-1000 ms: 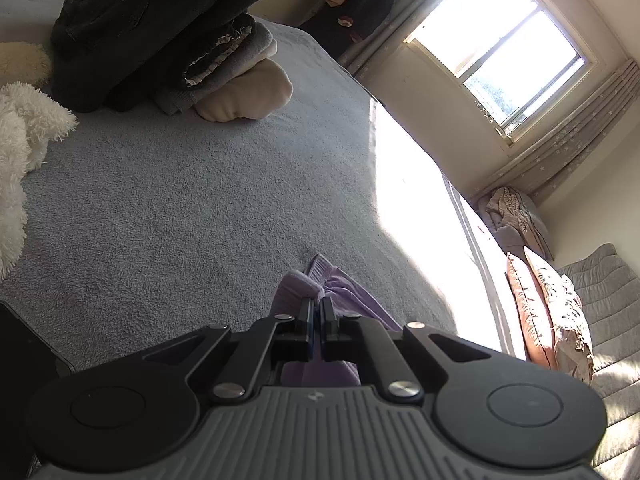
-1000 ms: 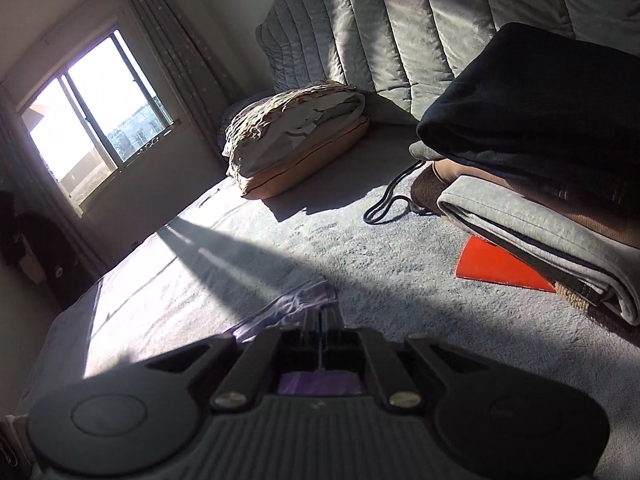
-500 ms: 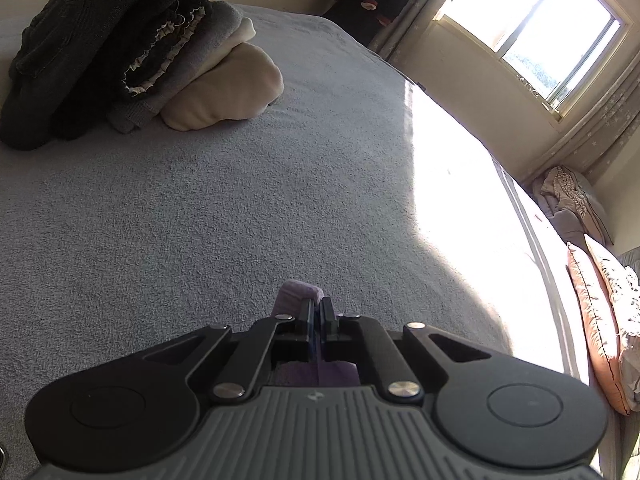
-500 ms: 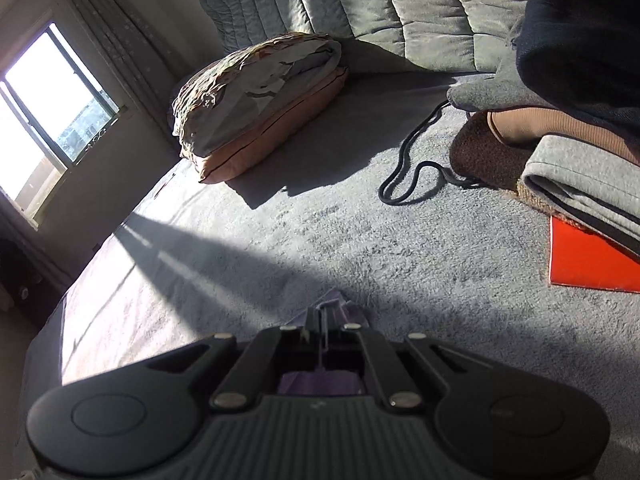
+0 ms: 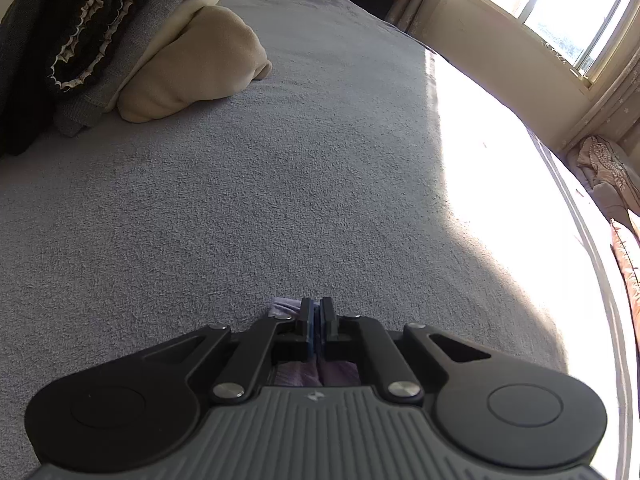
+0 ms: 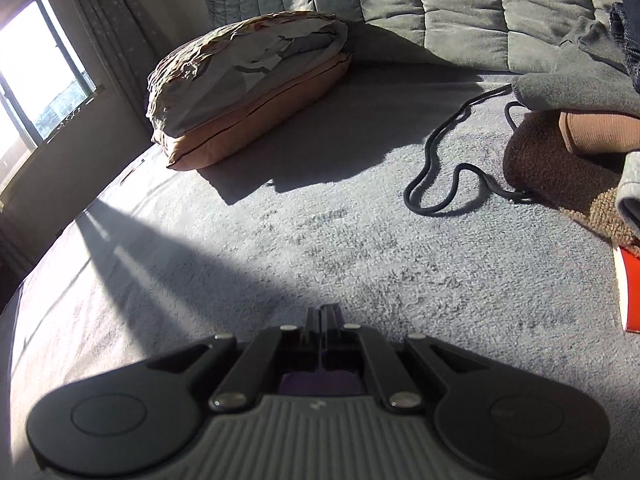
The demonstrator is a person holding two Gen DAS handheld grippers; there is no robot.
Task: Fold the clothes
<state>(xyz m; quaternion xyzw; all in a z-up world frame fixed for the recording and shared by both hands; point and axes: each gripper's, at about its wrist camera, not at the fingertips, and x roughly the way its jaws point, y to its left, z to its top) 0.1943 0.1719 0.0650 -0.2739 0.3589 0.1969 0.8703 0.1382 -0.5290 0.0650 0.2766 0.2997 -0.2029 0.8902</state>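
Two hand-held grippers hold one purple garment [image 5: 285, 307] low over the grey bed [image 5: 248, 208]: our left hand-held gripper [image 5: 316, 316] is pinched together on a lilac edge, and our right hand-held gripper [image 6: 323, 320] is likewise clamped on purple cloth. To fold well, we judge both corners should travel level and at equal tension, landing on bare bed near the garment, well clear of the stacked clothes [image 5: 92, 40] beyond it. Most of the garment lies hidden beneath the gripper bodies, so we cannot tell its shape or how far it is folded.
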